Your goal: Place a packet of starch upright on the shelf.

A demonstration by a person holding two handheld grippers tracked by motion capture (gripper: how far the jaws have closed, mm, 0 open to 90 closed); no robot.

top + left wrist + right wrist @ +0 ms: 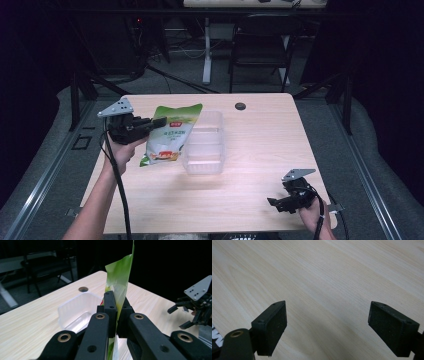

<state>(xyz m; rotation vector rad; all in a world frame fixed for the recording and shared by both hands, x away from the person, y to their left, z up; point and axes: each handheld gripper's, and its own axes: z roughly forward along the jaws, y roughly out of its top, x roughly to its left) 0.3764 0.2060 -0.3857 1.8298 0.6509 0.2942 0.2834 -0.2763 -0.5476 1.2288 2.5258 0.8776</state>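
High view shows left gripper (159, 122), jaws clamped on bag (170, 135) edge, held beside tub (204, 145) above bench (250, 150), right gripper (274, 204) jaws wide and idle; likely soft, slippery film, best pinched at top seam.

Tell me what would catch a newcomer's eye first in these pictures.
The green and white food pouch stands out, pinched by the left gripper beside the clear plastic container at mid-table. Near the table's right front corner, the right gripper rests with jaws wide open.
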